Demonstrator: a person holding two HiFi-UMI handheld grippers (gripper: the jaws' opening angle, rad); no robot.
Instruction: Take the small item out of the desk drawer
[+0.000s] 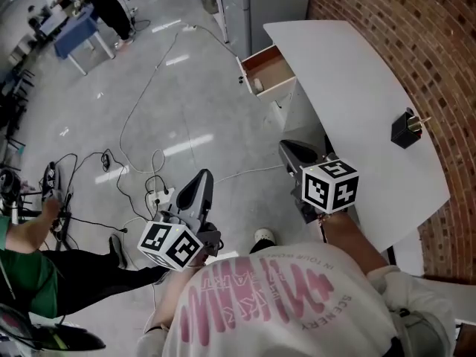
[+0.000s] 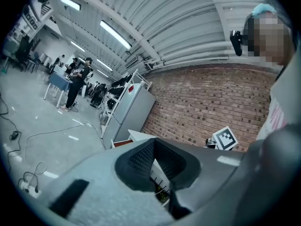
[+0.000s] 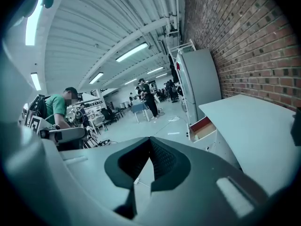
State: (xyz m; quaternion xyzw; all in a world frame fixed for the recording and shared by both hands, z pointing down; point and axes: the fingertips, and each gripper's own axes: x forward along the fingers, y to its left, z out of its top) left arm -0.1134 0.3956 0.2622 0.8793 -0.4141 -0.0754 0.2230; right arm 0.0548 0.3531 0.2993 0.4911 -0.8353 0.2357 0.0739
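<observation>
Only the head view looks into the open drawer (image 1: 271,69), which sticks out from the far end of the white worktop (image 1: 349,88). The small item (image 1: 258,85) lies against the drawer's front wall on the brown bottom. It is a pale, rounded lump, too small to make out further. The right gripper view shows the same drawer only from the side, with its reddish inner wall and white front, and the item is not visible there. The left gripper view catches just a corner of the drawer past a tall grey cabinet (image 2: 127,112). The head view also shows a black object (image 1: 405,129) standing on the worktop near the brick wall (image 1: 387,21), and cables (image 1: 141,110) trailing over the floor. The left tool (image 1: 195,192) is held out in front of the person's body above the floor, its jaws closed together with nothing between them. The right tool (image 1: 297,155) reaches forward just beside the worktop's near edge, its jaws likewise pressed together and empty. Both point toward the drawer and are well apart from it.
</observation>
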